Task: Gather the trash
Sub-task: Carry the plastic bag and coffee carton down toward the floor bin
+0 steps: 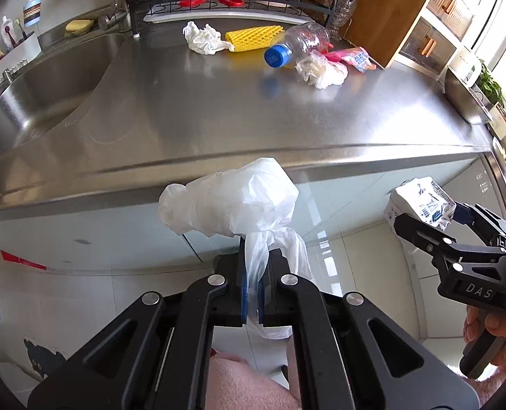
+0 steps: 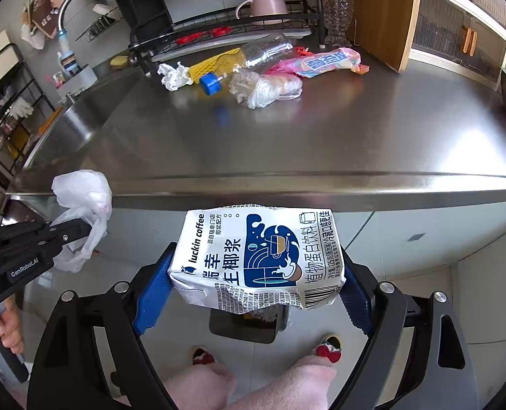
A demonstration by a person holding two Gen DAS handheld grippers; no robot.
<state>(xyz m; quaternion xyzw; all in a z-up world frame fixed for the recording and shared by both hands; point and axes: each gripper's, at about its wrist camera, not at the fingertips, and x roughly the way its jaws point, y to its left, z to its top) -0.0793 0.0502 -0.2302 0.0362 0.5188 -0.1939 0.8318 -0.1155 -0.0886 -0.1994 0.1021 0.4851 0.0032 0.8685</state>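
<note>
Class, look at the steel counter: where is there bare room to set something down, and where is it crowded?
Free: the wide front stretch of the stainless steel counter, between its front edge and the litter, from the steel sink to the right end. Crowded: the back, where the crumpled white tissue, clear blue-capped plastic bottle, yellow mesh cloth and pink snack wrapper cluster before the black dish rack.

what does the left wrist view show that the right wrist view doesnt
Only the left wrist view shows the steel sink basin and the left gripper from behind, its blue pads shut on the thin white plastic bag.

Only the right wrist view shows the printed front of the crushed white and blue luckin coffee carton, the dark bin under it and the person's slippered feet.

Both show the right gripper clamping that carton, plus the clear blue-capped bottle and crumpled white tissue on the steel counter.
</note>
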